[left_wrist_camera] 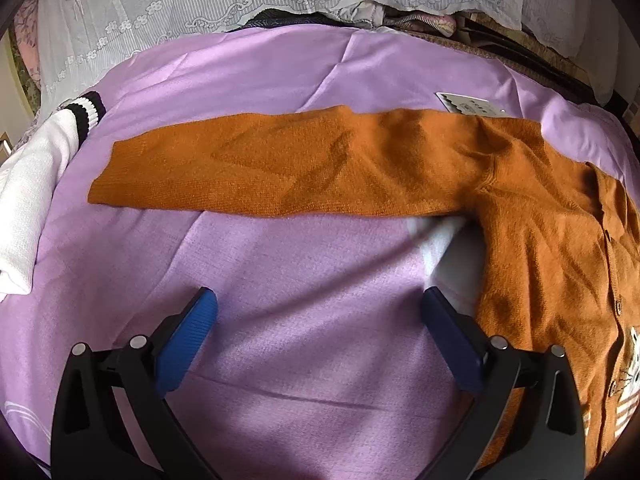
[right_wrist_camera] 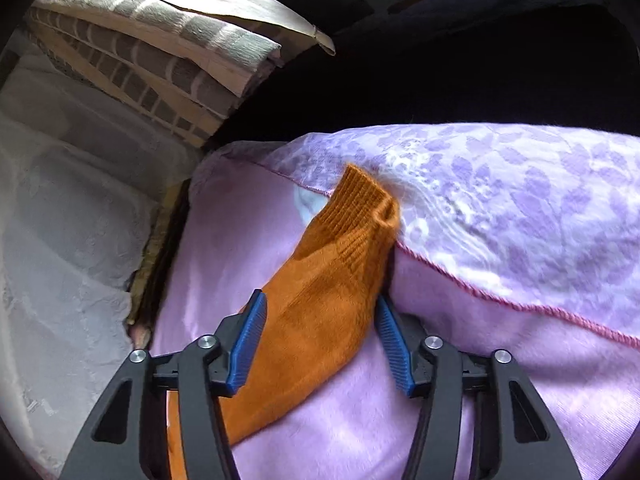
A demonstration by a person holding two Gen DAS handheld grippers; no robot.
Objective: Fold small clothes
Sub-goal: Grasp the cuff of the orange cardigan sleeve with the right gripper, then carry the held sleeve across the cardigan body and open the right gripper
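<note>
An orange knit cardigan (left_wrist_camera: pixel 540 240) lies button side up on a lilac cloth (left_wrist_camera: pixel 280 320), and its long sleeve (left_wrist_camera: pixel 260 176) stretches flat to the left. My left gripper (left_wrist_camera: pixel 318 294) hovers open over bare lilac cloth below that sleeve, its right finger (left_wrist_camera: pixel 448 336) close to the cardigan's side edge. In the right wrist view the other orange sleeve (right_wrist_camera: pixel 320 280) runs between the blue pads of my right gripper (right_wrist_camera: pixel 320 298). Its ribbed cuff (right_wrist_camera: pixel 360 200) rests against a floral quilt. The jaws stand partly open astride the sleeve, and no squeeze shows.
A white garment with black-striped ribbing (left_wrist_camera: pixel 28 184) lies at the left edge. A paper tag (left_wrist_camera: pixel 468 108) sits behind the cardigan's shoulder. White lace covers (left_wrist_camera: pixel 160 8) rise at the back. A lilac floral quilt (right_wrist_camera: pixel 500 200) and stacked folded fabrics (right_wrist_camera: pixel 140 60) border the right side.
</note>
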